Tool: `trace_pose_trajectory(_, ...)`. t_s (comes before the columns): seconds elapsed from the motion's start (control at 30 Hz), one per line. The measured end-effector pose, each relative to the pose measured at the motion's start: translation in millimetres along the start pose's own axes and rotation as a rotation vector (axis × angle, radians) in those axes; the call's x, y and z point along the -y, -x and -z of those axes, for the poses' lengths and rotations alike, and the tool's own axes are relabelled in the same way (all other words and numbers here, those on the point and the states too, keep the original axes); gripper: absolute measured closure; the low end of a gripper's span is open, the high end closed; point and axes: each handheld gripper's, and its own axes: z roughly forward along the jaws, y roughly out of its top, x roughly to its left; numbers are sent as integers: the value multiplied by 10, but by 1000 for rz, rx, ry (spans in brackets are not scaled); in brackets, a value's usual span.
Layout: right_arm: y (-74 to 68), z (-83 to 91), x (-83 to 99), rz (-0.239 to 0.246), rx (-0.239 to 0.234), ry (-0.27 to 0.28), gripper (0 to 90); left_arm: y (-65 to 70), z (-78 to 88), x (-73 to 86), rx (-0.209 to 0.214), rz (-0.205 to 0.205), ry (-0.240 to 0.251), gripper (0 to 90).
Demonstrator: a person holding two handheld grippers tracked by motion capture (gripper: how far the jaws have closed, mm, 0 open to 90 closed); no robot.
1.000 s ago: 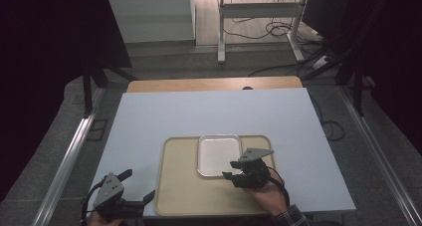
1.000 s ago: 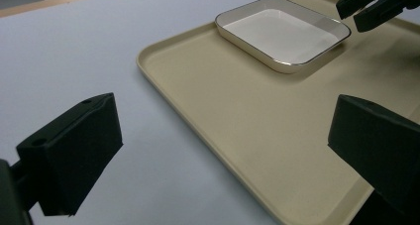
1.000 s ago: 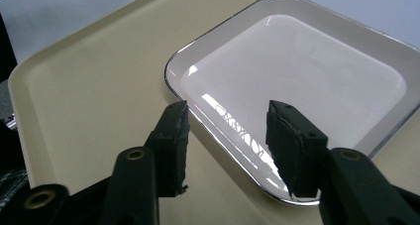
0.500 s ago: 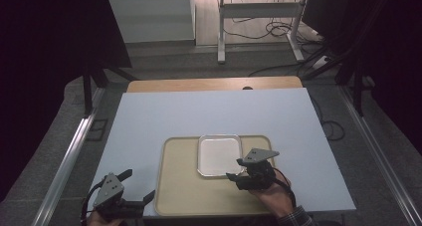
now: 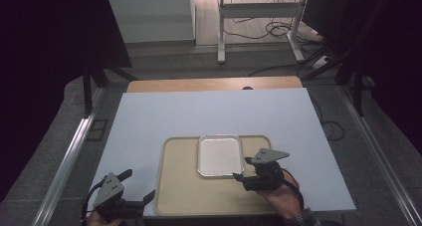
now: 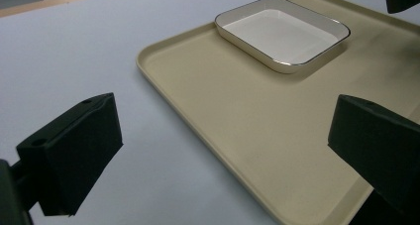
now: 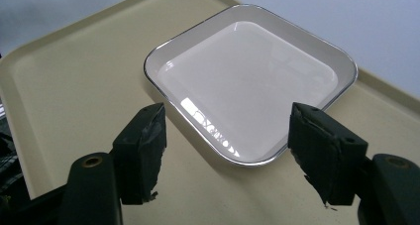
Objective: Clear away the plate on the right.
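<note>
White table top; metal stand and cables on floor behind

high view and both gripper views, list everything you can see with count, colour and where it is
dish: 1, white with a thin dark rim, empty, on the far middle part of the tray
tray: 1, beige, on the near middle of the table
table: 1, pale blue top with a wooden strip along its far edge
metal frame: 1, grey, on the floor beyond the table
left tongs: 1, black, open, at the tray's near left corner
right tongs: 1, black, open, jaws just opening, nothing between them, by the dish's near right corner
</note>
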Motion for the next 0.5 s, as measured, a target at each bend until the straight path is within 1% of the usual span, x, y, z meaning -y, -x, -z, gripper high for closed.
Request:
trace_pose_trajectory(0.2,25,61,53,-1,13,7,283,0,0,0,1,1,0,0)
trace_pose_trajectory(0.5,90,172,138,-21,31,24,251,-1,-1,0,1,2,1,0)
